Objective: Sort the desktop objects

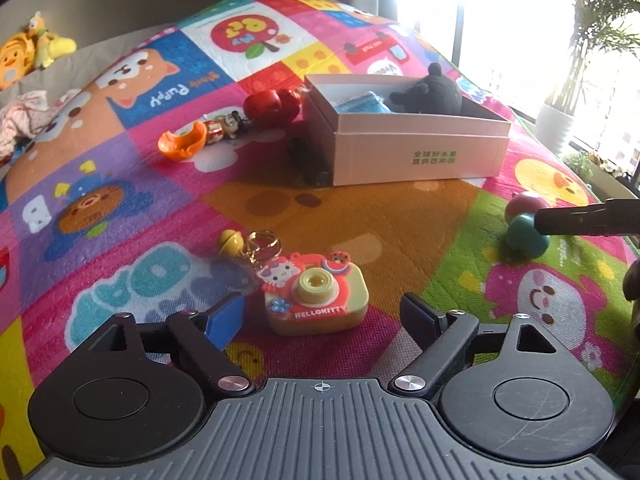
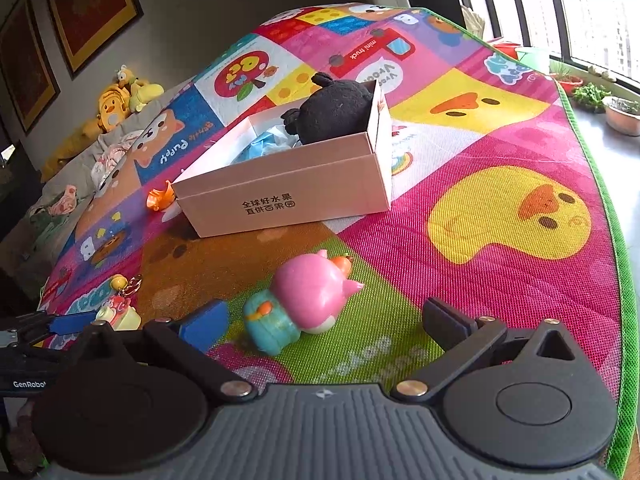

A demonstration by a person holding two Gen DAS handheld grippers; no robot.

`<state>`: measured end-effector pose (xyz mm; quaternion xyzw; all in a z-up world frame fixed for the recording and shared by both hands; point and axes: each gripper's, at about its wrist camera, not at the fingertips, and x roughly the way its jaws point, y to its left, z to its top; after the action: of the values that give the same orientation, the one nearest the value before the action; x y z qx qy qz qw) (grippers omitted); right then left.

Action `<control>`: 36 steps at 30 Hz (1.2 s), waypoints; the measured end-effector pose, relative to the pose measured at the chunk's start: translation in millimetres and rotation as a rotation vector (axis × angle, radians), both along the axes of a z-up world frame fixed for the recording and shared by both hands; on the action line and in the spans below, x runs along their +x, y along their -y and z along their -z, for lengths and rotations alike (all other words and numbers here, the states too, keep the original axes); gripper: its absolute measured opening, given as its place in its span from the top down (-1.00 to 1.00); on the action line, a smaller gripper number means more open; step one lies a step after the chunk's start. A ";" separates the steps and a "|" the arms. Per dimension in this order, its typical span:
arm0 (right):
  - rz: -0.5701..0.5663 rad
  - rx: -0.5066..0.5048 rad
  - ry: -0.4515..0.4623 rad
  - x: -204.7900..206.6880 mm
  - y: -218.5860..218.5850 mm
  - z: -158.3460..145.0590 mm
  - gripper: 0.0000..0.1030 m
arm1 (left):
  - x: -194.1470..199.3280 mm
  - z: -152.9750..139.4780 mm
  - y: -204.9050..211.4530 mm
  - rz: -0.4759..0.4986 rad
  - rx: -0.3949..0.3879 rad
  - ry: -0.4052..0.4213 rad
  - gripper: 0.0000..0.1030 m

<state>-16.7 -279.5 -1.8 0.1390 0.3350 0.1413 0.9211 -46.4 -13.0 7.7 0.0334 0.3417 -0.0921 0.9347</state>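
Two tools, both spread and empty: left tool (image 1: 320, 316) flanks the camera (image 1: 316, 298); right tool (image 2: 320, 322) flanks the pig (image 2: 300, 300). Box (image 2: 288, 196) beyond holds a black plush (image 2: 336, 110). Several toys remain on the mat (image 2: 500, 152).

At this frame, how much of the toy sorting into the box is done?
Partly done. The pink box already holds a black plush and a blue packet. Nothing is in hand: the left tool is open around the Hello Kitty camera keychain, the right tool open by the pink pig figure. Still out: the red toy, orange shell and small figures.
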 end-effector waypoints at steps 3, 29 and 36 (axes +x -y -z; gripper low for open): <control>0.017 0.056 0.001 -1.3 6.5 0.9 -1.00 | 3.7 2.4 -4.5 -0.035 0.010 0.009 -0.85; -0.248 -0.406 0.122 7.3 -56.0 -14.6 -1.00 | 7.1 7.1 -6.1 -0.029 0.000 -0.016 -1.00; -0.252 -0.365 0.029 24.2 -49.7 -12.4 -0.40 | 4.4 3.3 -6.5 -0.015 -0.012 0.004 -1.00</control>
<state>7.5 -229.8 10.6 -0.0751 0.3566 0.1942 0.9108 -42.0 -6.4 4.4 0.0253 0.3396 -0.0873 0.9362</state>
